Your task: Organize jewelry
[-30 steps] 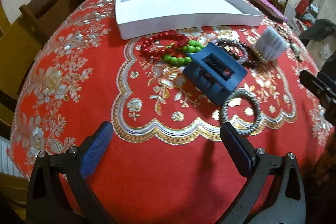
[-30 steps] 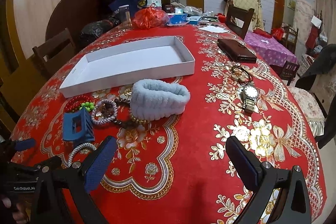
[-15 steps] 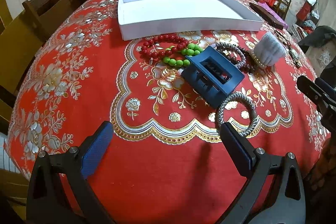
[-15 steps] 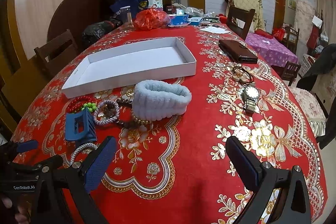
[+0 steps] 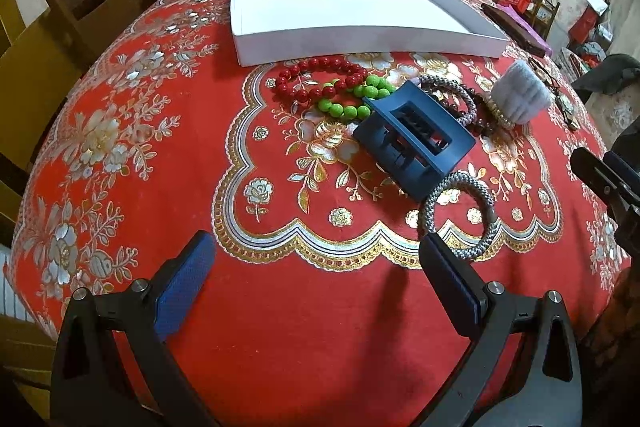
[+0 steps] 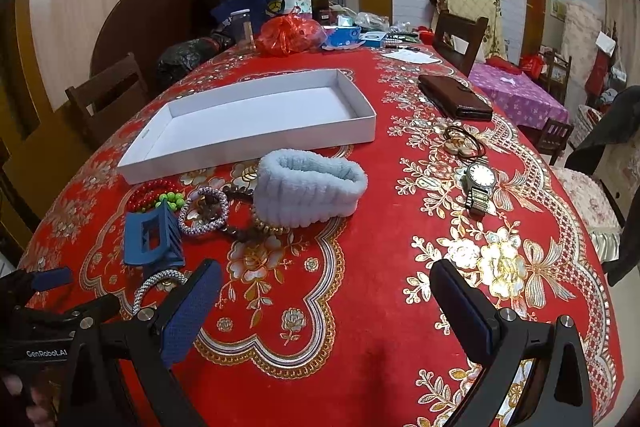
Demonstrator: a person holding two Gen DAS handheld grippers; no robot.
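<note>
An empty white box (image 5: 352, 13) (image 6: 256, 115) lies on the red tablecloth. In front of it sit a red bead bracelet (image 5: 316, 79), a green bead bracelet (image 5: 352, 99), a blue claw clip (image 5: 414, 137) (image 6: 152, 235), a grey braided hair tie (image 5: 460, 213), a silver braided bracelet (image 6: 204, 211) and a pale blue fuzzy headband (image 6: 310, 187). My left gripper (image 5: 312, 279) hangs open over the cloth, short of the clip and the hair tie. My right gripper (image 6: 326, 303) is open too, nearer than the headband. A wristwatch (image 6: 480, 183) lies to the right.
A brown wallet (image 6: 454, 95) and a dark bangle set (image 6: 464, 143) lie right of the box. Bags, a bottle (image 6: 320, 1) and clutter fill the table's far end. Wooden chairs (image 5: 96, 7) stand at the left edge. The left gripper's body (image 6: 36, 323) shows at the right view's lower left.
My left gripper has moved forward a little towards the jewelry, so the clip and hair tie sit nearer. The right gripper has barely moved. Both stay open.
</note>
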